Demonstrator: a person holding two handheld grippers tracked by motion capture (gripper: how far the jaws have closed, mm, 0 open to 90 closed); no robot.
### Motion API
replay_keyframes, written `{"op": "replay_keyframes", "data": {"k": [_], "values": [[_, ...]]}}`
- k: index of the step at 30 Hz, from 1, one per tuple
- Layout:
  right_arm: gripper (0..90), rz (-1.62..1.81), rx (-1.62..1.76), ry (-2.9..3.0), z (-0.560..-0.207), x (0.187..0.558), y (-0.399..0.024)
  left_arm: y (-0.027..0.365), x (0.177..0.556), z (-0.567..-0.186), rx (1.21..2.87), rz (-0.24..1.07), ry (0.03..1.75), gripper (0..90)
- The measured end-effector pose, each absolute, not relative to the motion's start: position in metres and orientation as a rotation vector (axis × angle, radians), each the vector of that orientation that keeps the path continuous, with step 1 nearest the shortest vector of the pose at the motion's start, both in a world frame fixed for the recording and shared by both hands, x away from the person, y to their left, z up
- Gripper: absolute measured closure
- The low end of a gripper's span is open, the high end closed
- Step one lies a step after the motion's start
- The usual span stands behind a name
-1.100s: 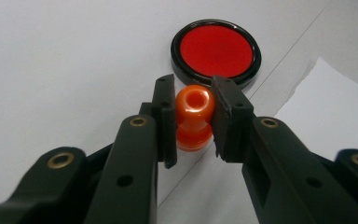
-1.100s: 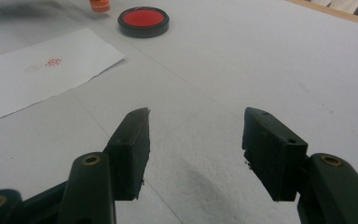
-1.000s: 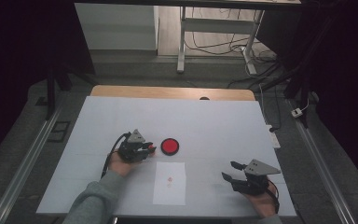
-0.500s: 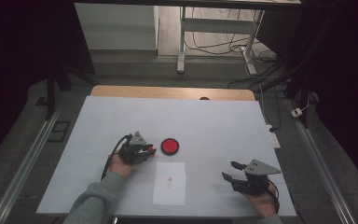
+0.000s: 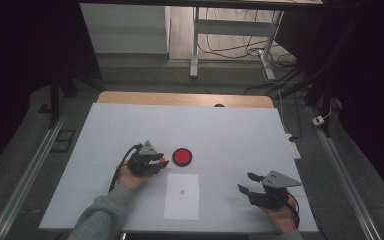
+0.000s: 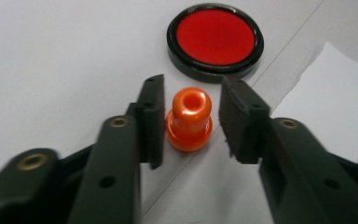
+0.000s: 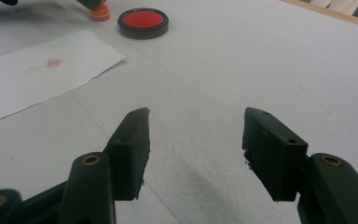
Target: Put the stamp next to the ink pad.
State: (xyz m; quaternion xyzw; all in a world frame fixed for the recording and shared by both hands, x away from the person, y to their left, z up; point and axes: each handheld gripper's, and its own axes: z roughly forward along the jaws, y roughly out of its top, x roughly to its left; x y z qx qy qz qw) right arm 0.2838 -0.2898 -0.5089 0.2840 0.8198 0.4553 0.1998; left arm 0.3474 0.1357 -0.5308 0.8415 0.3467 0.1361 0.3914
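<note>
A small orange stamp (image 6: 189,119) stands upright on the white table between the jaws of my left gripper (image 6: 193,81). The jaws have just been opening, and a gap shows beside the stamp, so the gripper is open around it. Just beyond lies a round red ink pad (image 6: 215,37) in a black rim. In the high view the left gripper (image 5: 156,162) sits left of the ink pad (image 5: 182,156). My right gripper (image 5: 245,182) rests at the front right, open, with nothing between its jaws (image 7: 196,112).
A white sheet of paper (image 5: 181,196) with faint red stamped marks lies between the two hands, near the front edge. A wooden strip (image 5: 185,98) runs along the table's far edge. Cables and a desk frame lie on the floor beyond.
The left gripper's jaws look slightly wider apart around the orange stamp. Both hands and the right gripper stay where they were.
</note>
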Motion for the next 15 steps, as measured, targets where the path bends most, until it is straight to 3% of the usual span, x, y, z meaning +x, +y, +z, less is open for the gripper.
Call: {"op": "replay_keyframes", "data": {"k": [9,15], "values": [[41.3,1.289,0.793,2.286,-0.509,0.285,-0.29,0.14,0.346,-0.524,2.063,0.353,0.936,40.0],[41.3,1.302,0.793,2.284,-0.509,0.286,-0.29,0.144,0.338,-0.515,2.019,0.337,0.928,35.3]]}}
